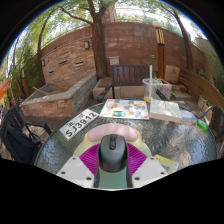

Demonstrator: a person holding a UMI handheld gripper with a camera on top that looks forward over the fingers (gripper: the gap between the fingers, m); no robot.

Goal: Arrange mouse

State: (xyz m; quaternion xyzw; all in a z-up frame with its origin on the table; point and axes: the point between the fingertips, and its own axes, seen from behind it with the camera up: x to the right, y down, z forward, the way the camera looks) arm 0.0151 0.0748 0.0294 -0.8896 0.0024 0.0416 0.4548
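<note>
**Mouse held in tongs above patio counter**

Item 1. Tongs point(113, 170): two white fingers, each with a magenta pad point(91, 160) on its inner face. They stand closed against the two flanks of the mouse, with no gap showing on either side.

Item 2. Mouse point(113, 158): dark grey body, scroll wheel on its centre line, nose pointing to 12 o'clock. It sits squarely between the pads, gripped at both sides.

Item 3. Pink object point(112, 132): rounded, pale pink, just ahead of the mouse at 12 o'clock, lying on the counter. What it is cannot be told.

Item 4. Counter point(175, 140): glass-topped, patterned surface, reaching out beyond the tongs.

Item 5. White label point(82, 125): a strip with dark characters, at 11 o'clock from the mouse, lying at a slant on the counter.

Item 6. Paint palette point(125, 108): flat sheet bearing many coloured dabs, at 12 o'clock, farther off than the pink object.

Item 7. Clear cup point(151, 90): upright, at 1 o'clock, beside the palette.

Item 8. Brick wall point(120, 45): background, running across behind the counter, with trees above it.
</note>
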